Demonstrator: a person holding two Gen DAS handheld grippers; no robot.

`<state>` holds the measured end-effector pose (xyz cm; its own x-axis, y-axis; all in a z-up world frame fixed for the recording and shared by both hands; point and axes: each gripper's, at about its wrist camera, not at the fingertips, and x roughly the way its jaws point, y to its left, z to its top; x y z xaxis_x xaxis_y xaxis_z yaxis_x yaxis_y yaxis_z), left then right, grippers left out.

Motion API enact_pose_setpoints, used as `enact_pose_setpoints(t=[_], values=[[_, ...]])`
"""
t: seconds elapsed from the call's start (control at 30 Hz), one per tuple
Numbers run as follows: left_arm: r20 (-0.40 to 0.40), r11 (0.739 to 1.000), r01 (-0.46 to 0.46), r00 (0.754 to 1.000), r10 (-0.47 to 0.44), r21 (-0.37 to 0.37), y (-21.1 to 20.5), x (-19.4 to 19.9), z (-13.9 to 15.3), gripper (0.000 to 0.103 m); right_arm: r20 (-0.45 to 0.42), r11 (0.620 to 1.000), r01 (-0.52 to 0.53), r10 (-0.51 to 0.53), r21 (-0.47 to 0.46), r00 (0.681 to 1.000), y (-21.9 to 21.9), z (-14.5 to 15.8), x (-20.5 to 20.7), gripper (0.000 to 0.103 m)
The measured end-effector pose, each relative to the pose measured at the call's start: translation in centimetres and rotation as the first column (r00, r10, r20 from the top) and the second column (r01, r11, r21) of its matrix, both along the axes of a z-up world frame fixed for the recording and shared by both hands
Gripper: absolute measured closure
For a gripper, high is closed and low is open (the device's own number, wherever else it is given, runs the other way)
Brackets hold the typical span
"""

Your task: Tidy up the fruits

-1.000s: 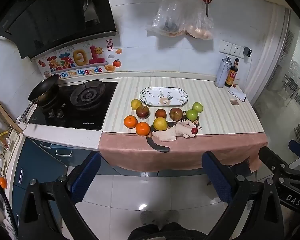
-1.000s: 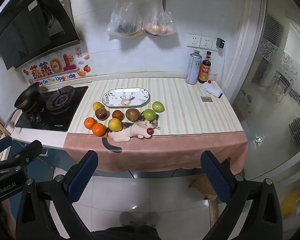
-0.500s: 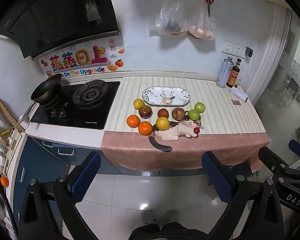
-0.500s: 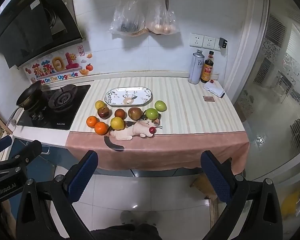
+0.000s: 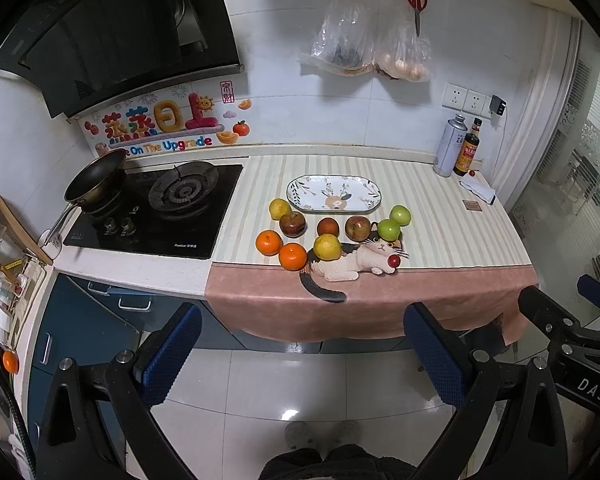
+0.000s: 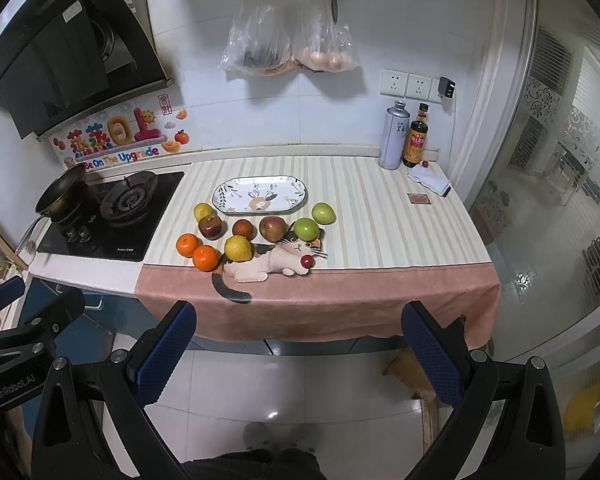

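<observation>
Both the left gripper (image 5: 300, 350) and right gripper (image 6: 298, 346) hang spread wide and empty, while oranges (image 5: 269, 242), green apples (image 5: 389, 229) and reddish apples (image 5: 292, 224) sit bunched just near of the oval plate (image 5: 296, 196).

Cat figure (image 5: 356, 260) is hiding part of the yellow fruit's (image 5: 327, 246) base. My left tool's (image 5: 300, 352) frame is running off bottom edge. Bottle label (image 6: 416, 142) is staying too small to read.
</observation>
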<state>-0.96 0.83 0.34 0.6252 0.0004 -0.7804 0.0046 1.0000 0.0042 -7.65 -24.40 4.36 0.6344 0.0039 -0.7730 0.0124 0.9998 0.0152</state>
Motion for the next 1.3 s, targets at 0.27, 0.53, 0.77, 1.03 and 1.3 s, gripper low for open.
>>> enact_pose_setpoints(t=[0.27, 0.53, 0.77, 1.03, 1.3], values=[[0.003, 1.0, -0.001, 1.0, 0.001, 0.0, 0.05, -0.17, 0.0, 0.0, 0.002, 1.0, -0.002, 0.002, -0.002, 1.0, 0.27, -0.24, -0.16, 0.0], [0.0, 1.0, -0.013, 1.0, 0.013, -0.004, 0.68, -1.01, 0.08, 0.0, 0.003, 1.0, -0.006, 0.006, 0.001, 1.0, 0.77, -0.12, -0.68, 0.0], [-0.001, 1.0, -0.013, 1.0, 0.013, -0.004, 0.75, -0.9, 0.23, 0.0, 0.009, 1.0, -0.009, 0.009, 0.002, 1.0, 0.72, -0.02, -0.39, 0.0], [-0.001, 1.0, -0.013, 1.0, 0.013, -0.004, 0.76, -0.72, 0.42, 0.0, 0.01, 1.0, -0.01, 0.01, 0.003, 1.0, 0.71, 0.02, -0.44, 0.0], [-0.003, 1.0, -0.014, 1.0, 0.014, -0.006, 0.66, -0.69, 0.58, 0.0, 0.01, 1.0, -0.011, 0.011, 0.001, 1.0, 0.87, -0.04, -0.57, 0.0]])
